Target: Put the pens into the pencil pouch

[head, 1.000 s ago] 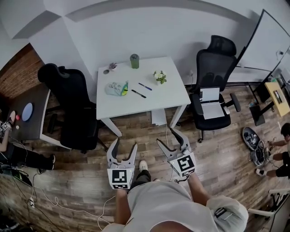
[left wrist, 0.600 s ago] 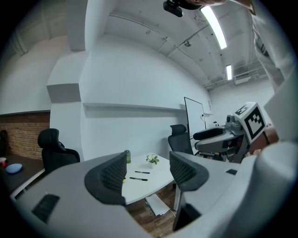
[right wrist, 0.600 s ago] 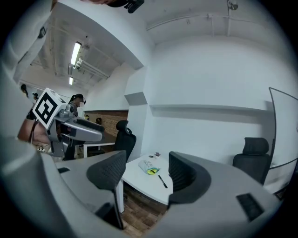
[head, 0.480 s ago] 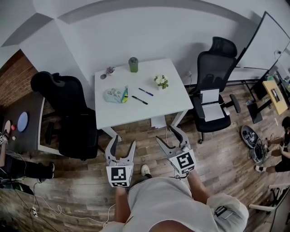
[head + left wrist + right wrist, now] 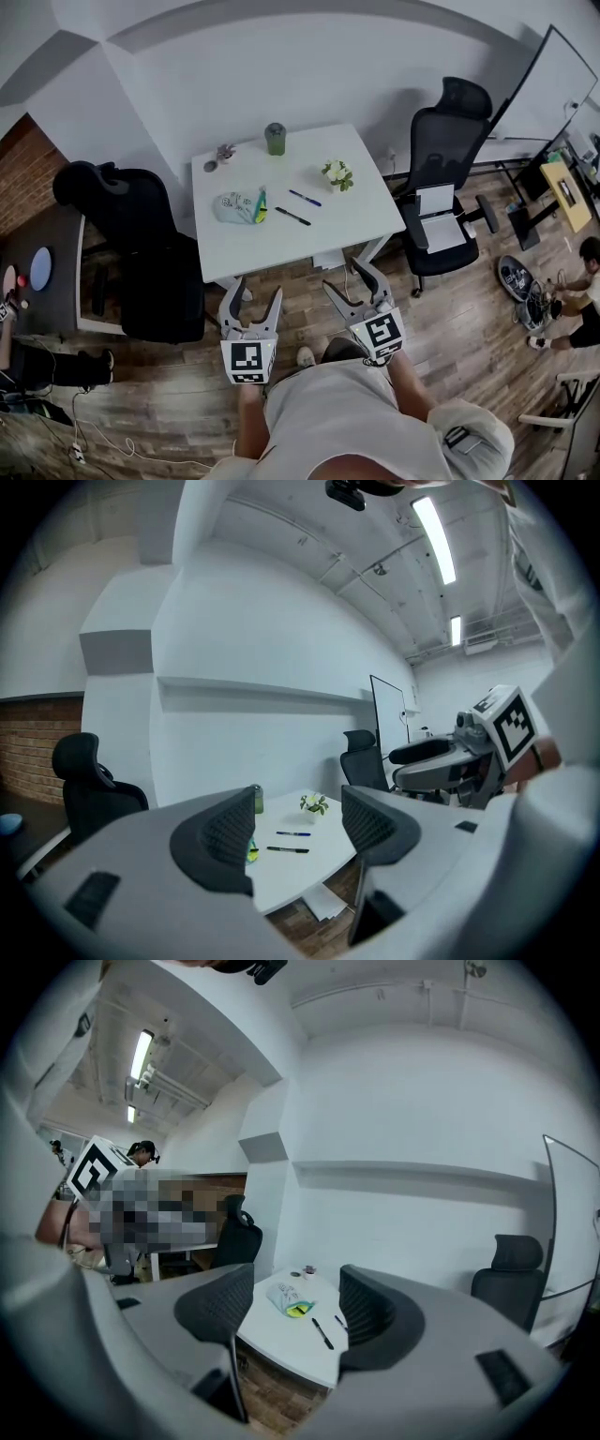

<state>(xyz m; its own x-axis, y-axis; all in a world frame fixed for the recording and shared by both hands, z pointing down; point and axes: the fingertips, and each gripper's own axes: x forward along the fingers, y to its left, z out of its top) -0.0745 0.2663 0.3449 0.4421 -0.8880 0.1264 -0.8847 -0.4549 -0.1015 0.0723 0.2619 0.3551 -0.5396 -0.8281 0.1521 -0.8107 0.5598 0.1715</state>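
**A:** What is hidden or hard to read from where you stand?

**B:** From the left: the dark desk (image 5: 56, 272) is cut off by the frame. The pencil pouch (image 5: 239, 205) on the white table (image 5: 356, 225) is too small to show whether its zip is open. Neither pen shows which end is the tip. From the right gripper's own view, the blue pen is half lost behind a jaw. A person (image 5: 589, 281) on the floor at the far right is cropped by the edge.

**A:** And the grippers?

**B:** Both are held over the wooden floor (image 5: 469, 319), short of the table's near edge. The left gripper (image 5: 256, 289) has its jaws spread with nothing between them. The right gripper (image 5: 345, 277) is the same, its jaws wide and empty. They are well apart from everything on the table.

**A:** How do the task's things lie?

**B:** The pouch lies flat at the table's left half, long axis running left to right, its yellow-green end turned toward the pens. Just right of it is the black pen (image 5: 292, 217), and beyond that the blue pen (image 5: 305, 198). The pens are roughly parallel, each slanting from far-left to near-right, and they touch neither each other nor the pouch. A small potted plant (image 5: 337, 173) stands right of the pens, and a green cup (image 5: 275, 138) stands near the far edge.
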